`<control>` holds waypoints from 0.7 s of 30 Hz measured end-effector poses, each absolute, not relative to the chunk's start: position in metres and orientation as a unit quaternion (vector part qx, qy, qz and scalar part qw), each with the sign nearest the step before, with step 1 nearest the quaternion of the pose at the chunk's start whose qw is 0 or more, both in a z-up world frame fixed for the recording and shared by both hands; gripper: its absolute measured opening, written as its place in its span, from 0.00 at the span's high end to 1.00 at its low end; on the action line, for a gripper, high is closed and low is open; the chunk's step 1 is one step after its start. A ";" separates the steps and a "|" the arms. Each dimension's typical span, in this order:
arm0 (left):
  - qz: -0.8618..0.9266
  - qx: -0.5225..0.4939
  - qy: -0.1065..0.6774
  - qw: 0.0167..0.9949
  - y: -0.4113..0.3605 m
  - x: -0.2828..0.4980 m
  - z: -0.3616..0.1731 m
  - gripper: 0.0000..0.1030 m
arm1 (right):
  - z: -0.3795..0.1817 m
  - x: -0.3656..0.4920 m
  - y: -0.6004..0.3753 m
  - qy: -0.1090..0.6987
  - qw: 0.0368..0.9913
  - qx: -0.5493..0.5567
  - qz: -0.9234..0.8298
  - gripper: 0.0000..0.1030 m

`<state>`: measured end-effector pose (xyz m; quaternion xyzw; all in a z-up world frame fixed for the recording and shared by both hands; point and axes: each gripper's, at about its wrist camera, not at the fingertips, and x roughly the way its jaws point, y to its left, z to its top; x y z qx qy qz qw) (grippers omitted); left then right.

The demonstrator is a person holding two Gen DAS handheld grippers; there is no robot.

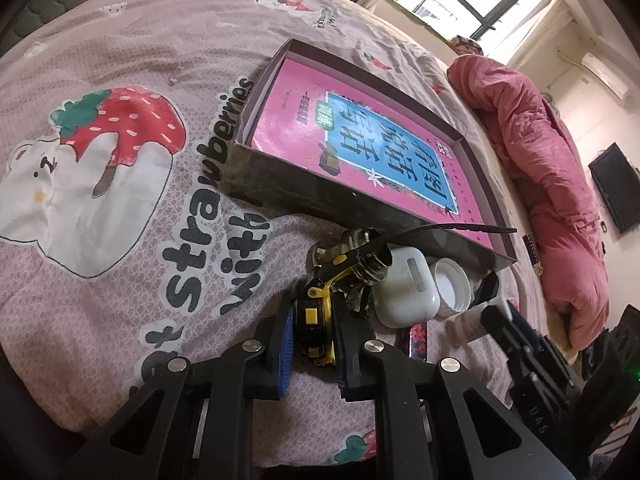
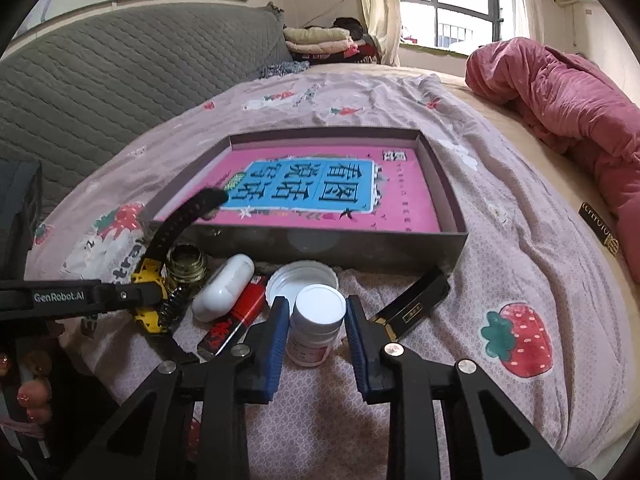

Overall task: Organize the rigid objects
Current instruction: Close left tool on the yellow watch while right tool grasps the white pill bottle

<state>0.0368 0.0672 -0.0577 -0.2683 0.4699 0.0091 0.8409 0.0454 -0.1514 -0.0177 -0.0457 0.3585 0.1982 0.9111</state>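
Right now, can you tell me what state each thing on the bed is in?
Left gripper: shut on the yellow watch.
Right gripper: open around the white pill bottle, which stands upright, cap on.
Box: open, pink book flat inside.
White earbuds case: closed, lying on its side.
Loose white lid: lying inside up.
Red lighter: lying flat.

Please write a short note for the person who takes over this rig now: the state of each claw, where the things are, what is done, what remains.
Left claw: closed on the yellow watch.
Right claw: open around the white bottle, not gripping.
Box on the bed holds only the pink book.
Earbud case, red lighter, white lid, brass cap and black bar lie outside, before the box.
Remaining: put these in.
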 end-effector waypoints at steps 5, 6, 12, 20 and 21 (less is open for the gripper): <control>0.009 -0.260 0.466 0.845 0.066 0.032 -0.054 0.84 | -0.012 0.040 -0.150 0.342 0.916 -0.059 0.203 0.73; 0.010 -0.259 0.466 0.846 0.066 0.032 -0.053 0.84 | -0.011 0.039 -0.149 0.340 0.916 -0.061 0.205 0.73; 0.015 -0.259 0.450 0.855 0.071 0.025 -0.044 0.84 | -0.005 0.035 -0.148 0.326 0.920 -0.065 0.208 0.73; 0.019 -0.257 0.427 0.867 0.076 0.019 -0.028 0.84 | 0.003 0.035 -0.155 0.315 0.925 -0.051 0.205 0.75; 0.020 -0.257 0.424 0.868 0.076 0.019 -0.027 0.84 | 0.005 0.036 -0.156 0.313 0.926 -0.049 0.205 0.75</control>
